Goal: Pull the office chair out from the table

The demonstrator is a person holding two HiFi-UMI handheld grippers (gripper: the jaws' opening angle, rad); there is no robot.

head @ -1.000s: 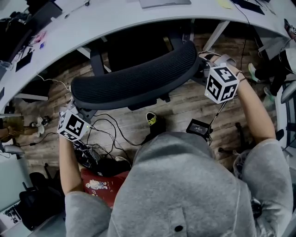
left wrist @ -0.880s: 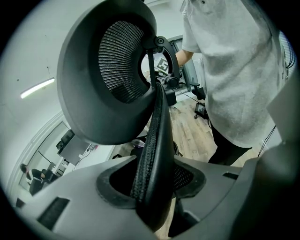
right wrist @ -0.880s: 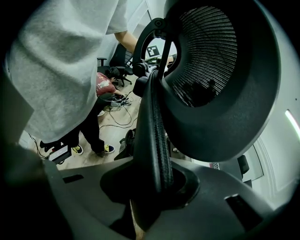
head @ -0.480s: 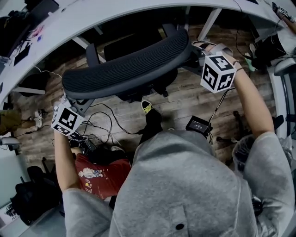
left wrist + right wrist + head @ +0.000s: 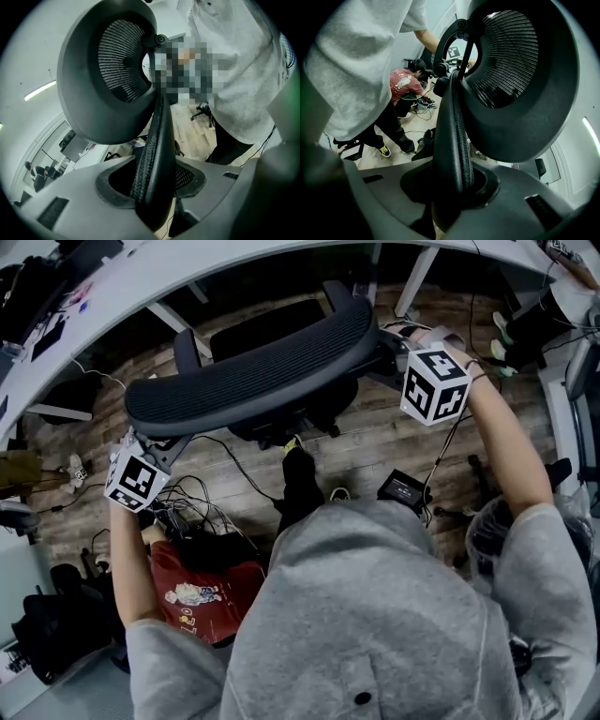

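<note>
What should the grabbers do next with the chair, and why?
Probably pull the backrest away from the table: the left gripper and right gripper both clamp its edges, and it stands close to the table.

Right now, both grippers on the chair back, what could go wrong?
The left gripper and right gripper pinch only the thin edge of the chair back; either may slip. Cables on the floor behind the chair may catch it or trip whoever pulls. The person in red beside them could get bumped.
</note>
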